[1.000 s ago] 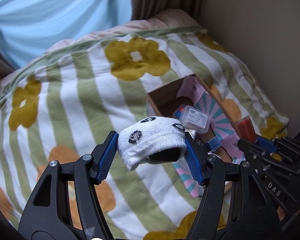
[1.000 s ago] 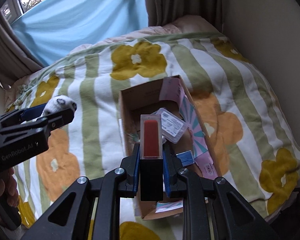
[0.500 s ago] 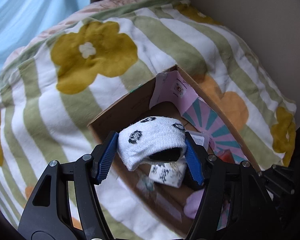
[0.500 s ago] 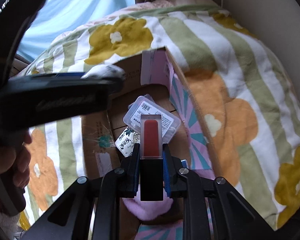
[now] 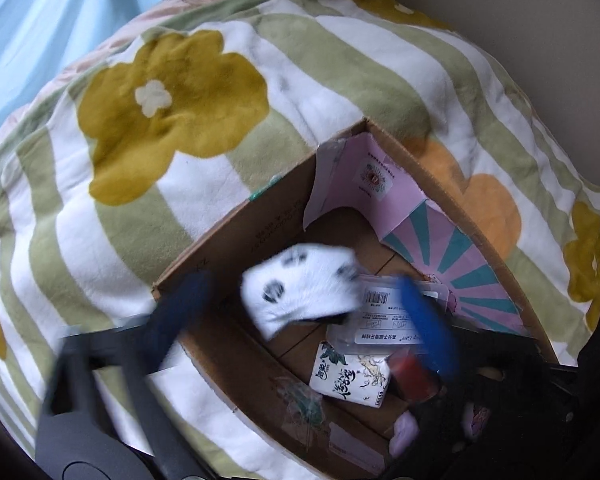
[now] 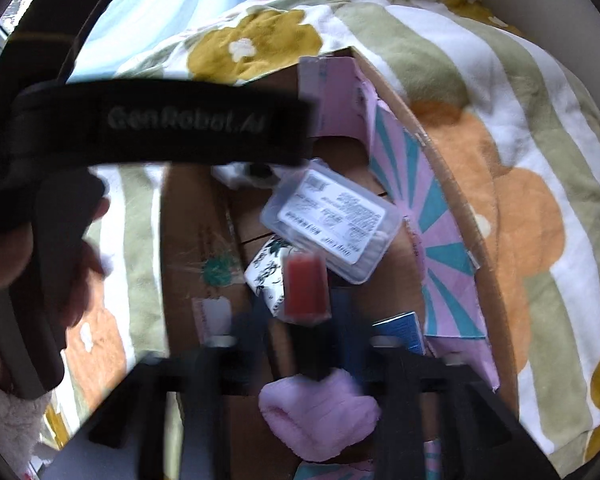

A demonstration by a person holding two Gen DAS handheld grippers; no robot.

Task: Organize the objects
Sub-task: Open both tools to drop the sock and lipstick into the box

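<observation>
A white sock with dark paw prints [image 5: 300, 292] hangs loose over the open cardboard box [image 5: 260, 216]. My left gripper [image 5: 300, 286] is spread wide around the sock. Its jaws are opening and the blurred blue pads [image 5: 424, 320] stand clear of the sock. In the right wrist view a black case with a red window [image 6: 304, 288] stands between the fingers of my right gripper [image 6: 303, 308]. Those jaws are opening too, with a gap on both sides of the case. The left gripper's black body [image 6: 180, 120] crosses the upper left of that view and hides most of the sock [image 6: 240, 172].
Inside the box lie a clear plastic case with a label [image 5: 384, 312], a printed tissue pack [image 5: 352, 376], a rolled pink sock [image 6: 320, 416] and a blue packet [image 6: 400, 332]. A pink flap with teal rays [image 5: 460, 264] lines its right side. The box rests on a flowered blanket [image 5: 172, 112]. A hand [image 6: 4, 248] holds the left gripper.
Both grippers came down from above the blanket to over the box. Both pairs of jaws, clamped before, have spread, leaving the white sock and the red-windowed case loose.
</observation>
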